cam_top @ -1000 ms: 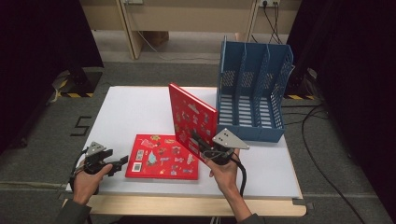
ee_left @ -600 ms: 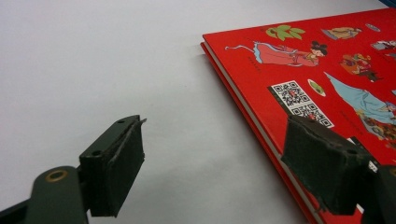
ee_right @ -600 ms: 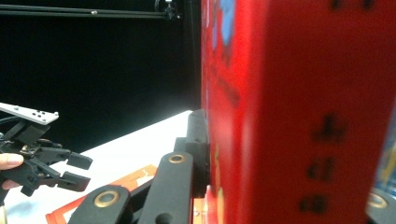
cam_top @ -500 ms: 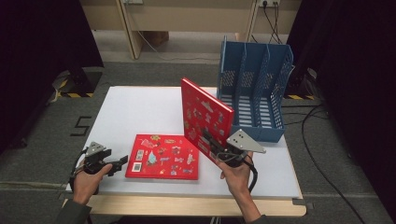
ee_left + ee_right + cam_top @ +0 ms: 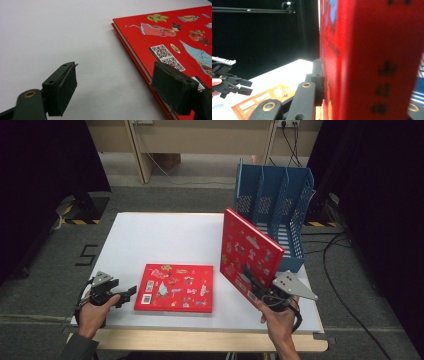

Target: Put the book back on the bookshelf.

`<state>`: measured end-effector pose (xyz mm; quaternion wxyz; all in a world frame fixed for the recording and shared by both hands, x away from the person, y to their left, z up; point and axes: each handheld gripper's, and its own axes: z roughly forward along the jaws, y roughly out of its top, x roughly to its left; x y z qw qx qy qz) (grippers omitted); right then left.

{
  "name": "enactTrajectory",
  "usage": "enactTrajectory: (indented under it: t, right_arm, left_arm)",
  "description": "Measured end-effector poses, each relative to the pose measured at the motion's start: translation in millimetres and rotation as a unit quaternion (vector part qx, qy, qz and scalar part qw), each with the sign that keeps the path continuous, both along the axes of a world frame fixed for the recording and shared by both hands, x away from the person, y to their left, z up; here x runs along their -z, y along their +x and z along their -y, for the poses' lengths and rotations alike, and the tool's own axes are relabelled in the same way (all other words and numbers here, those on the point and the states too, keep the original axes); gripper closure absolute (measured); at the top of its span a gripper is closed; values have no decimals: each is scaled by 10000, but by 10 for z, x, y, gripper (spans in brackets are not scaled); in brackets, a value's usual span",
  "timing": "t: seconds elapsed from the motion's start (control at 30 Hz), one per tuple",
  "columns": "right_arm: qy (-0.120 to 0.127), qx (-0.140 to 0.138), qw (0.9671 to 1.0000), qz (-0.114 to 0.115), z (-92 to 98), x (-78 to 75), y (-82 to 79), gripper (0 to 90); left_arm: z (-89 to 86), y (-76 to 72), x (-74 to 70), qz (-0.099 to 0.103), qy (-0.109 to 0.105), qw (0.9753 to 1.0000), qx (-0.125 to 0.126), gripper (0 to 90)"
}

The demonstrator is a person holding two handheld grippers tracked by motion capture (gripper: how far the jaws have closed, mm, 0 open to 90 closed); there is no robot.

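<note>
Two red picture books are in play, and I place everything against the blue file rack [image 5: 272, 215] at the far right of the white table [image 5: 165, 240]. My right gripper [image 5: 256, 287] has one red book [image 5: 248, 252] pinched by its lower corner, lifted off the table and standing nearly upright, tilted, just in front of the rack's open side. From the high view its top corner overlaps the rack's front left post, though I cannot tell whether they touch. In the right gripper view the book's spine [image 5: 384, 62] is close up and blurred, with one black jaw pressed flat against the cover; the other jaw is hidden behind the book, so I read the tongs as clamped on it.

The second red book [image 5: 176, 287] lies flat on the table, well to the left of the rack and nearer my edge, cover up with small figures and QR codes printed on it [image 5: 175, 40].

My left gripper [image 5: 120, 296] sits farther still from the rack, just beside the flat book's left edge. Its tongs are spread wide and hold nothing: in the left gripper view one pad [image 5: 61, 91] hangs over bare table and the other overlaps the book's near corner.
</note>
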<state>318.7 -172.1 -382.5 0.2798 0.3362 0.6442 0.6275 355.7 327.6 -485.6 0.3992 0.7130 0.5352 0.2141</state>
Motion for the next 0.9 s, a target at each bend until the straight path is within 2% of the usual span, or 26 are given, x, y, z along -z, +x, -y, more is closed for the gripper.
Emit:
enactTrajectory:
  t: [0.17, 0.33, 0.43, 0.53, 0.63, 0.77, 0.9]
  right_arm:
    - [48, 254, 9997, 40, 175, -57, -68, 796]
    - [74, 506, 9986, 95, 333, -155, -26, 795]
    - [2, 693, 9975, 144, 411, -204, 24, 795]
    - [55, 864, 9962, 94, 487, -243, 99, 795]
    - [114, 1094, 9938, 135, 534, -265, 196, 795]
    - [37, 1377, 9903, 210, 542, -300, 356, 795]
    - [19, 1512, 9884, 169, 537, -309, 509, 795]
  left_arm:
    - [4, 2, 3, 8, 0, 10000, -14, 193]
    - [6, 1, 3, -1, 19, 10000, -6, 193]
    - [4, 3, 2, -6, 33, 10000, -7, 193]
    - [9, 0, 2, -11, 48, 10000, -3, 193]
    - [13, 1, 1, -6, 42, 10000, -8, 193]
    - [14, 0, 1, -12, 38, 10000, -8, 193]
    - [11, -5, 1, -17, 31, 10000, -2, 192]
